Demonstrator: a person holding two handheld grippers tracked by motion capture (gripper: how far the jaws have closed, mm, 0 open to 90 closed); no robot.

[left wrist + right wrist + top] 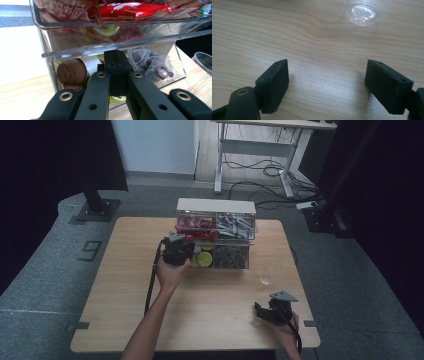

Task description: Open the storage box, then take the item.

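Observation:
A clear two-tier drawer box [216,215] stands at the back middle of the wooden table [215,305]. Its upper drawer holds red packets [130,10]. The lower drawer [180,72] holds a brown capsule [72,72], yellow-lidded pods and clear sachets [152,65]. My left gripper [176,251] is against the lower drawer's front, at its left end. In the left gripper view the left gripper [117,56] is shut, with its tips just under the drawer's rim; I cannot see anything pinched. My right gripper [260,311] rests low near the front right, and the right gripper [325,75] is open and holds nothing.
A small clear plastic cup [265,279] stands on the table between the drawer box and the right gripper; the cup [362,11] lies straight ahead of the open jaws. Grey floor surrounds the table, with a desk frame and cables behind.

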